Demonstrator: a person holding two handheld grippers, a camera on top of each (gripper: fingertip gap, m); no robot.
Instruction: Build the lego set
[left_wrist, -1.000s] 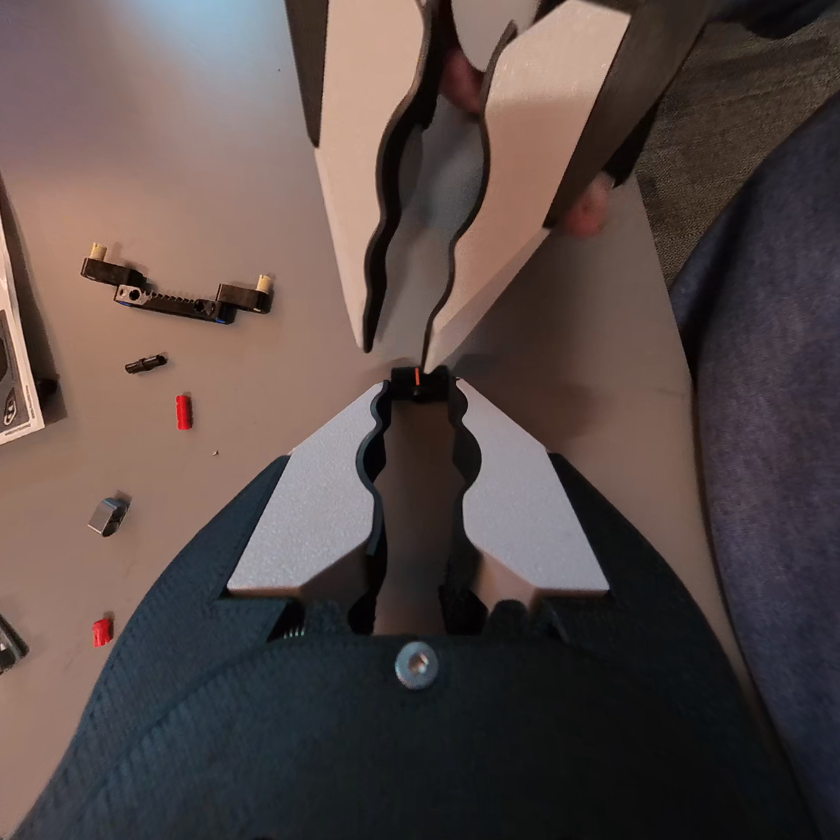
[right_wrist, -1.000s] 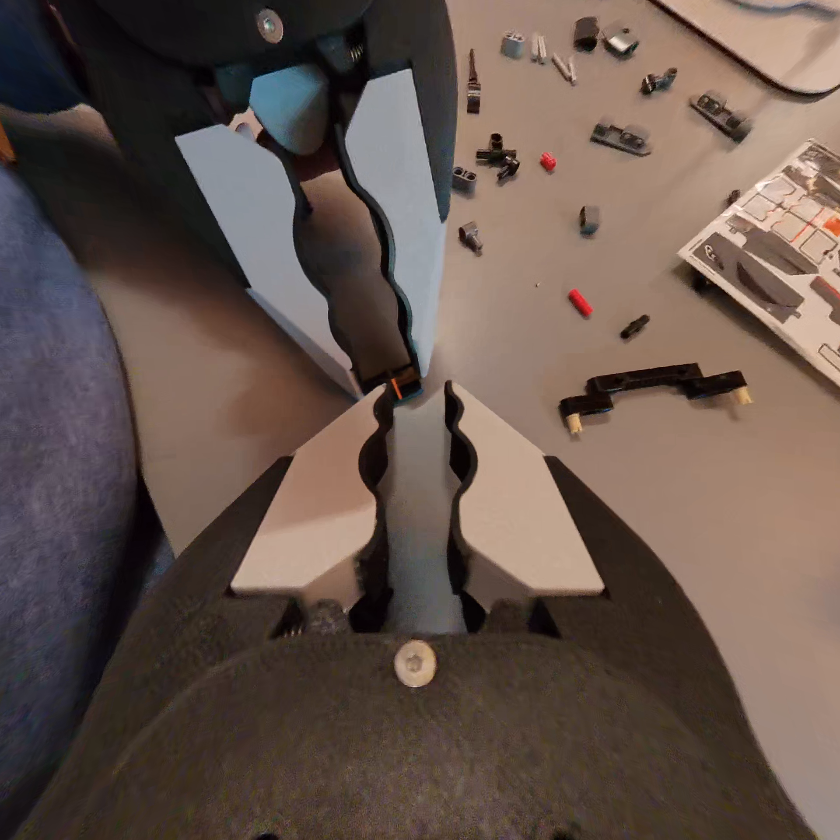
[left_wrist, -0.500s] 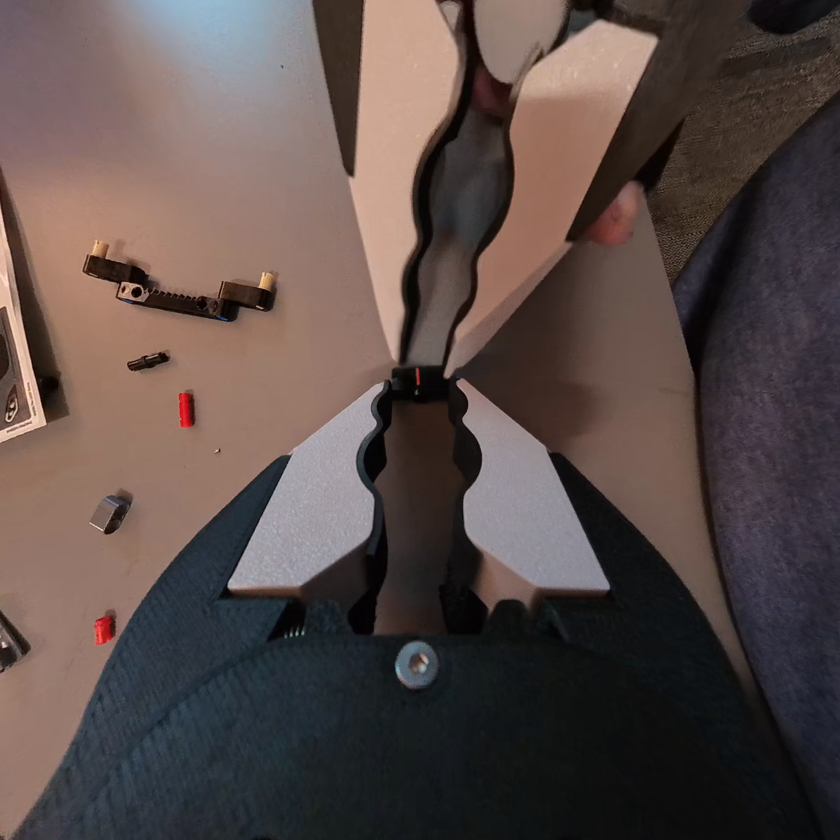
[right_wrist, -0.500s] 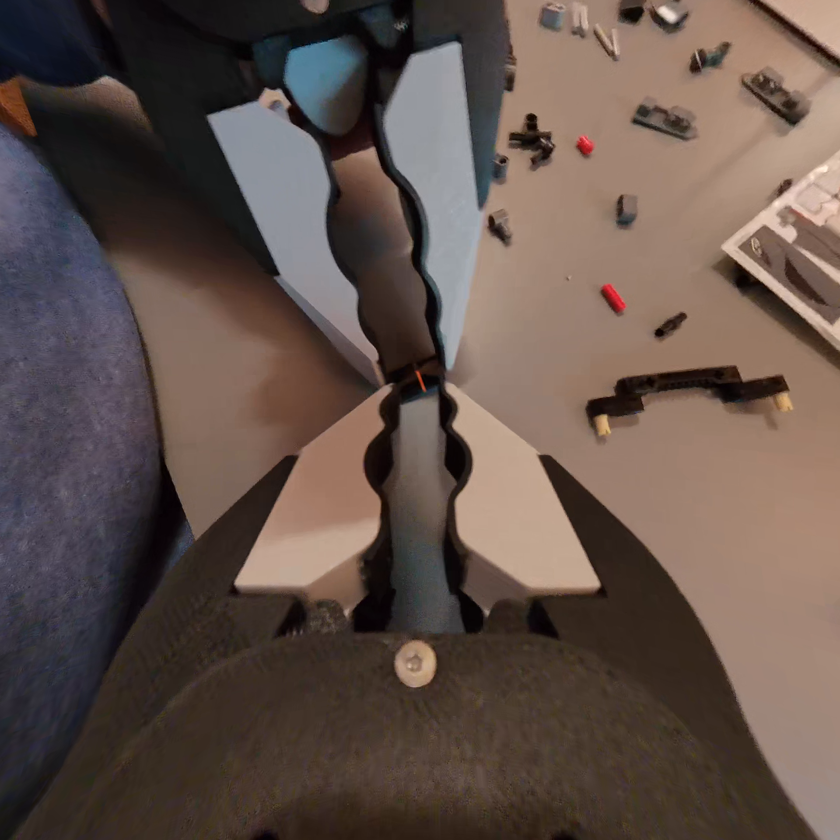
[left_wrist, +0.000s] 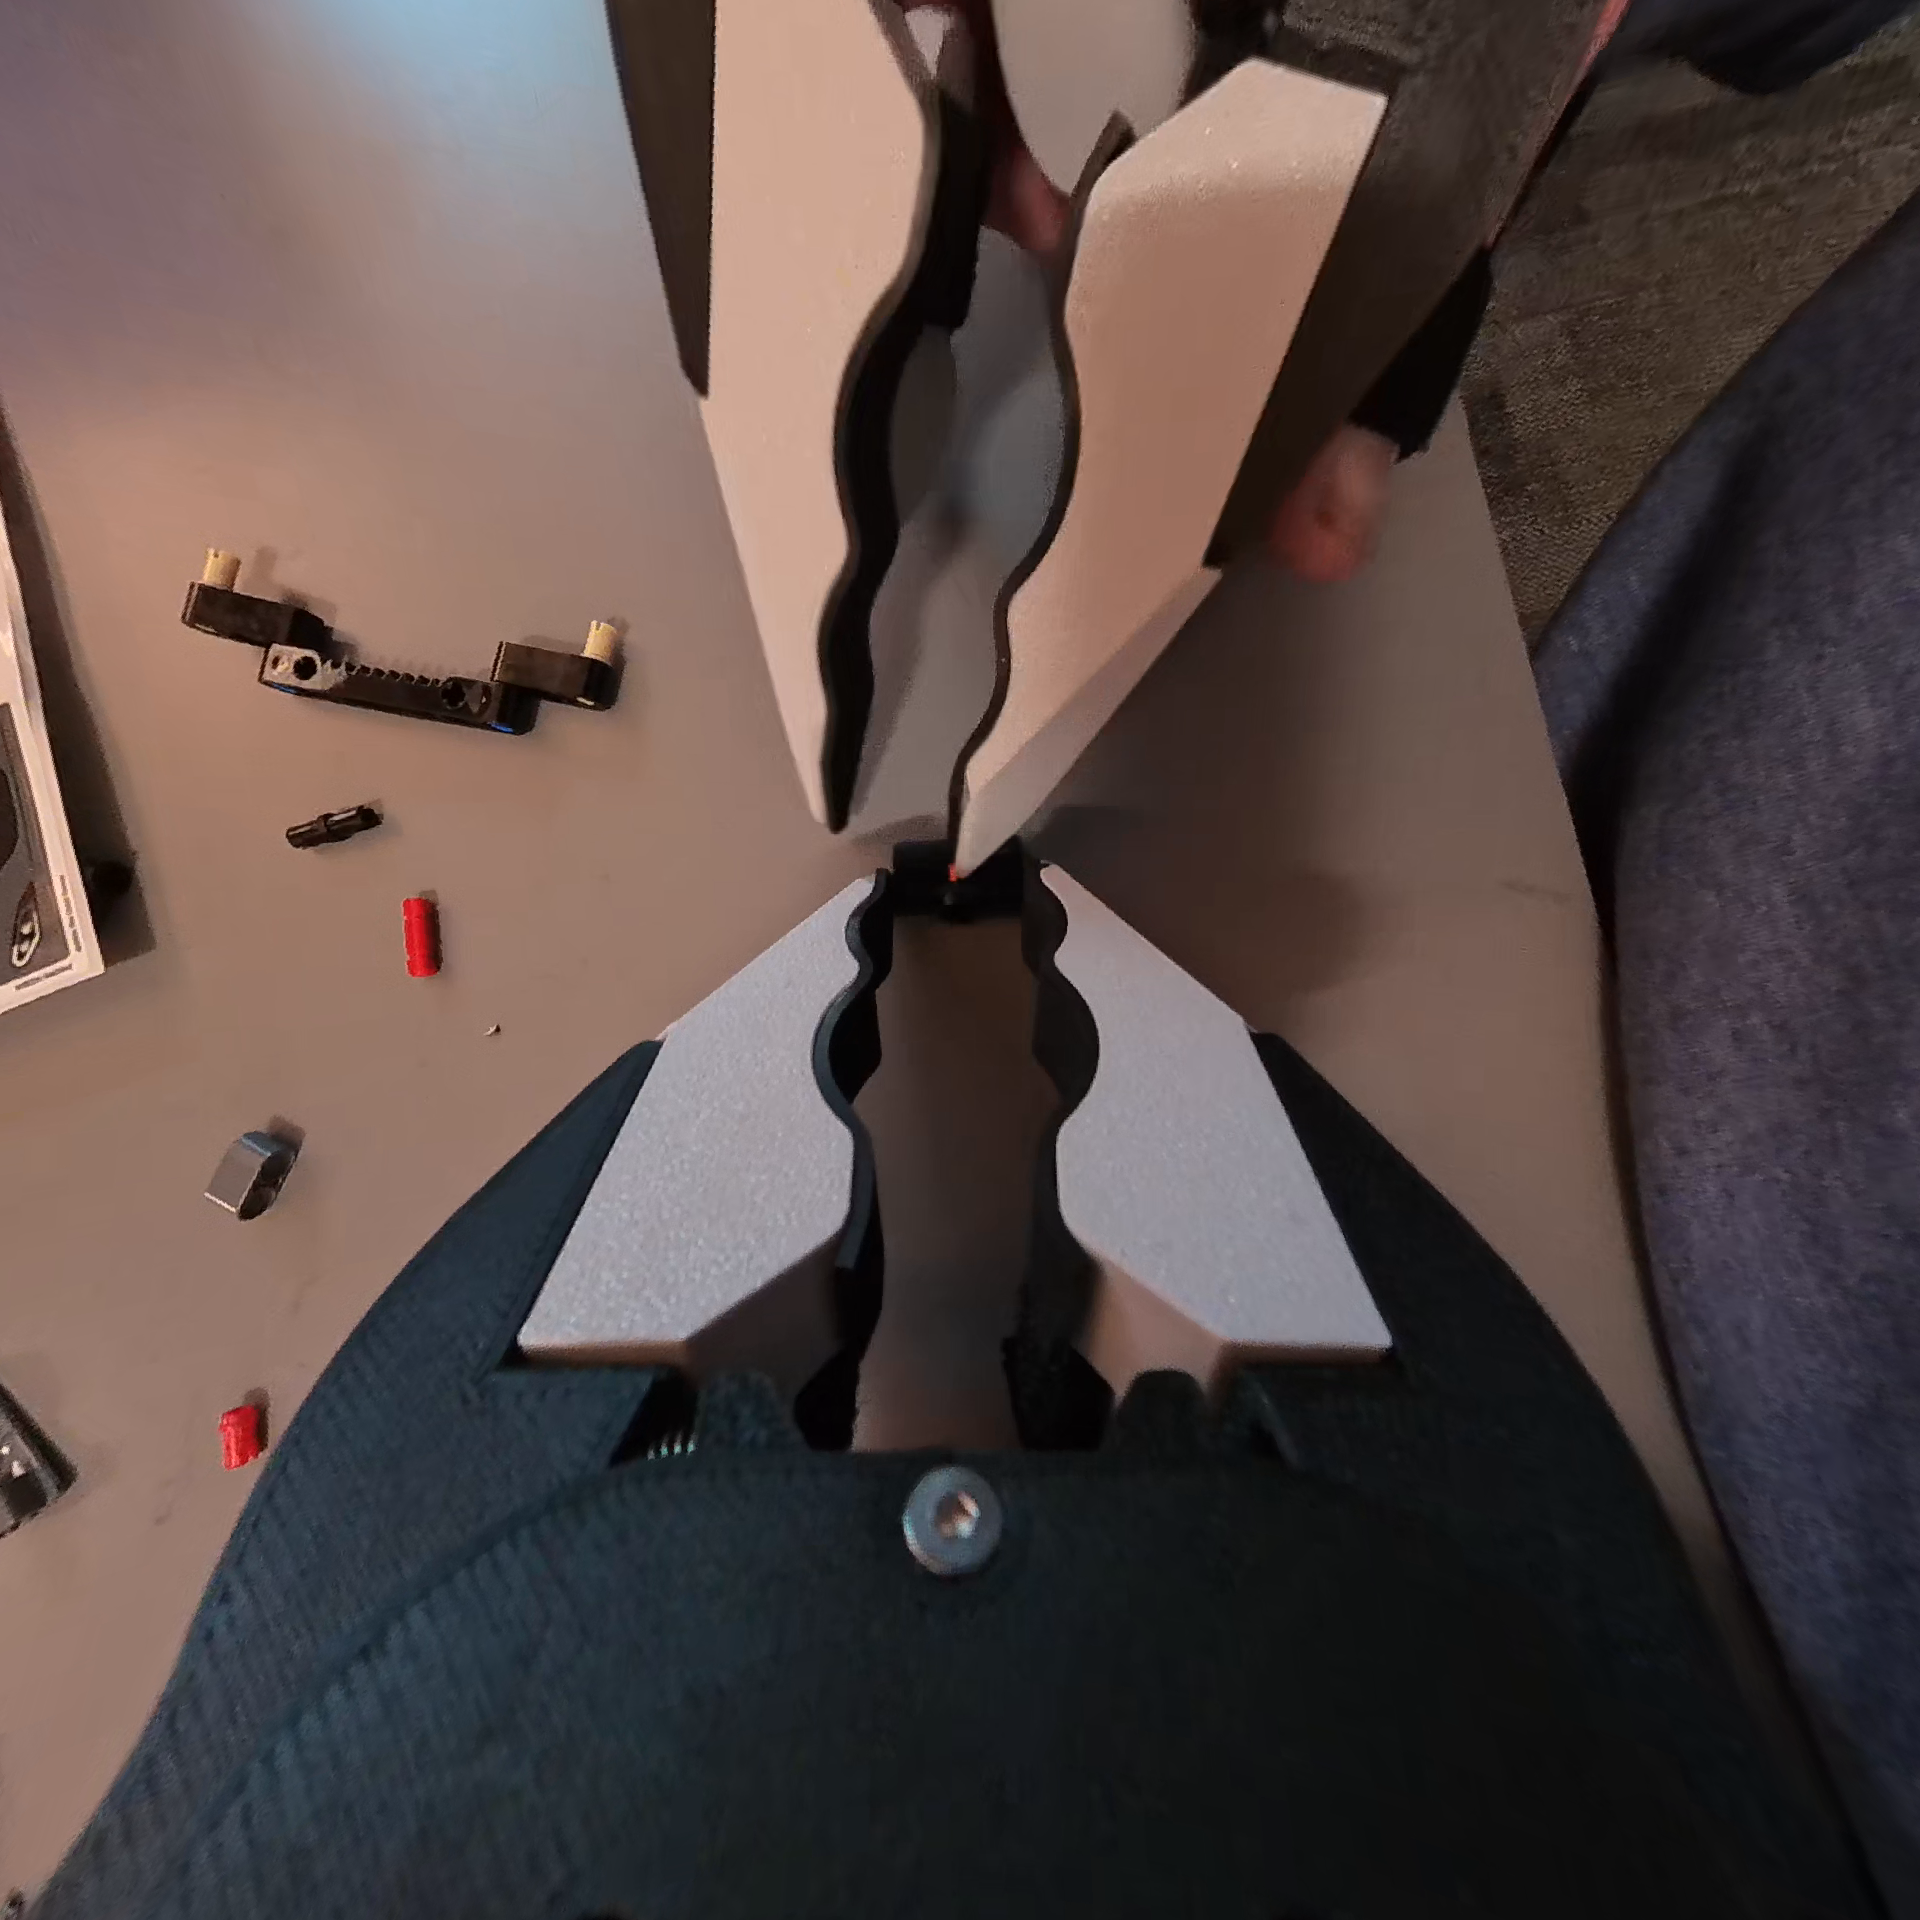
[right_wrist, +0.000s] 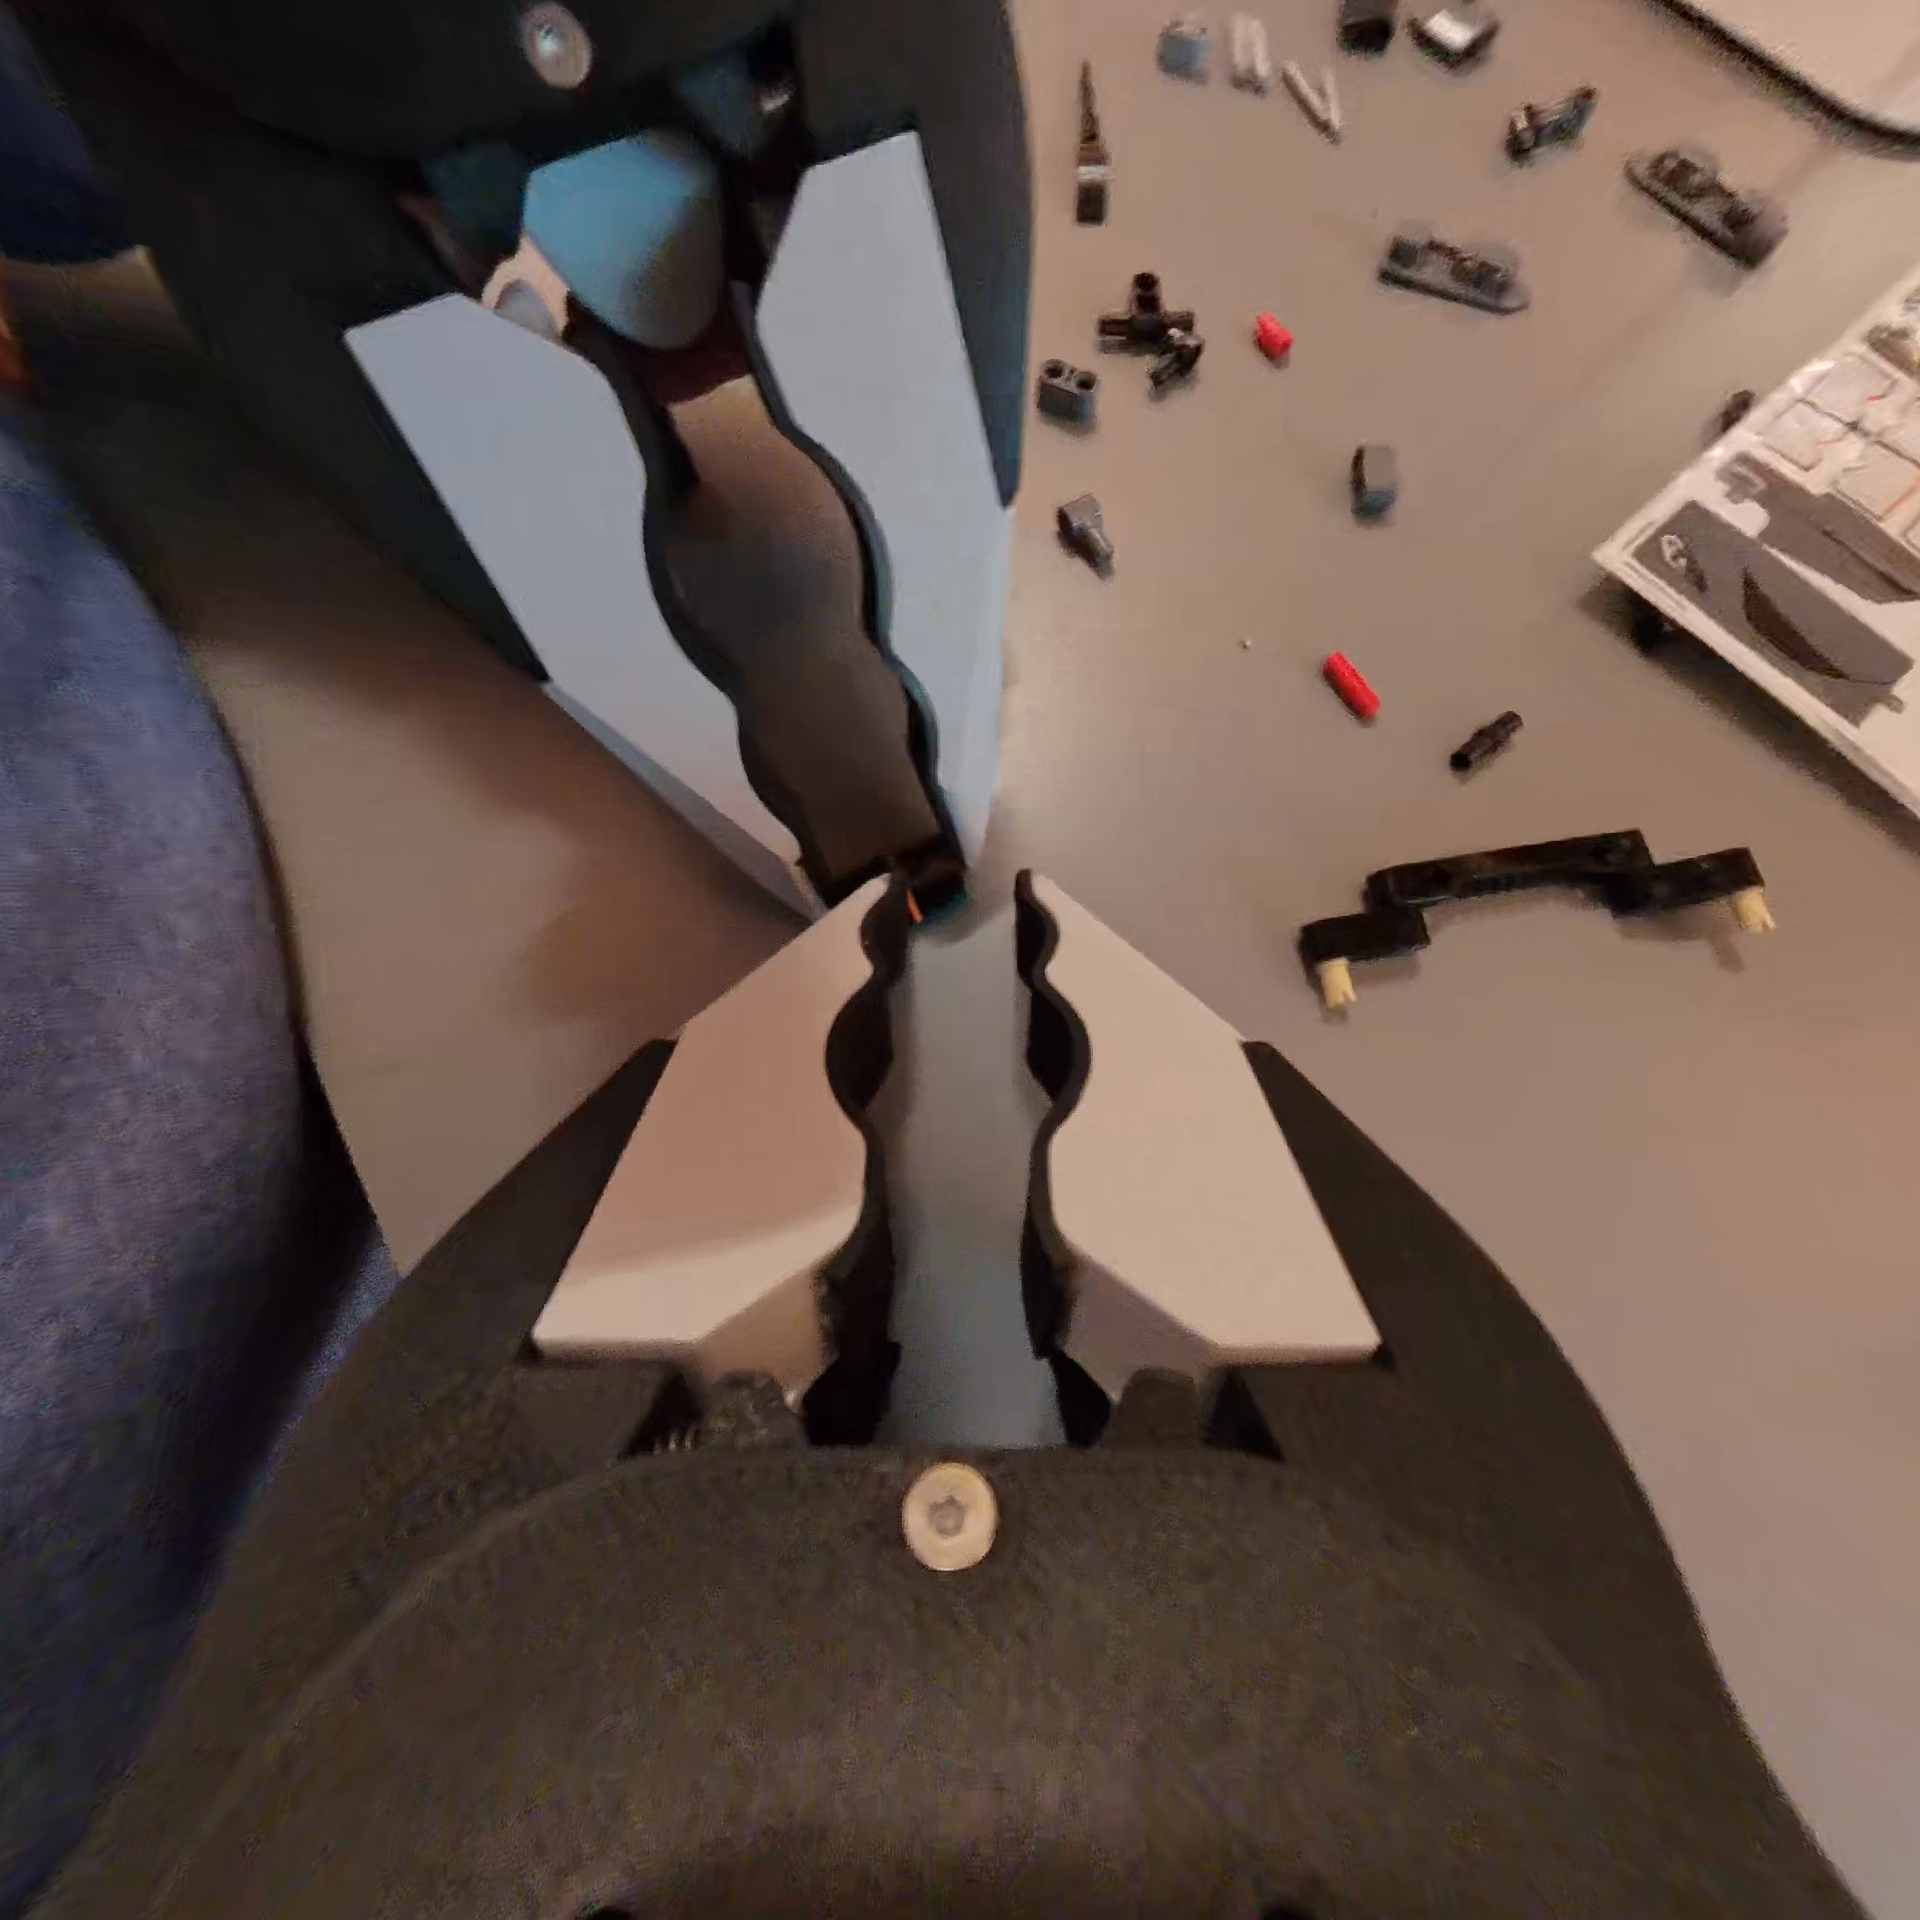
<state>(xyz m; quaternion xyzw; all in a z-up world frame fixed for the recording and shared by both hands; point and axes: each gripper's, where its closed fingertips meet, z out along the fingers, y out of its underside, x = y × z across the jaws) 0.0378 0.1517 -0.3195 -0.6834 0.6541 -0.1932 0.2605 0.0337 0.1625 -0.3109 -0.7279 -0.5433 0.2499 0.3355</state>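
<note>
My left gripper (left_wrist: 958, 899) is shut on a small black Lego piece with an orange mark (left_wrist: 954, 883), held above the grey table. My right gripper (right_wrist: 954, 888) is open and empty, and meets it tip to tip. In the left wrist view, the right gripper (left_wrist: 899, 831) comes down from above and one of its fingertips (left_wrist: 971, 842) touches the piece. In the right wrist view, the left gripper (right_wrist: 904, 873) holds the piece (right_wrist: 930, 888) just beside my right gripper's left fingertip. A black Lego assembly with two tan pins (left_wrist: 405, 670) (right_wrist: 1527, 904) lies on the table.
Loose parts lie about: a red pin (left_wrist: 421, 935) (right_wrist: 1351, 684), a black pin (left_wrist: 332, 826) (right_wrist: 1486, 741), a grey piece (left_wrist: 252, 1174) (right_wrist: 1374, 480), and several dark pieces farther back (right_wrist: 1455, 275). A printed sheet (right_wrist: 1787, 582) lies at the side. A person's blue-clad leg (left_wrist: 1766, 935) is past the table edge. Both grippers' tips are close together, under 4 cm apart. The red pin (right_wrist: 1351, 684) lies around 8 cm away from my right fingertips. Look for it in the left wrist view (left_wrist: 425, 931) too.
My right gripper's jaws, nearly closed around the piece half a second ago, have spread open again. The left gripper still holds the piece in the same place.
</note>
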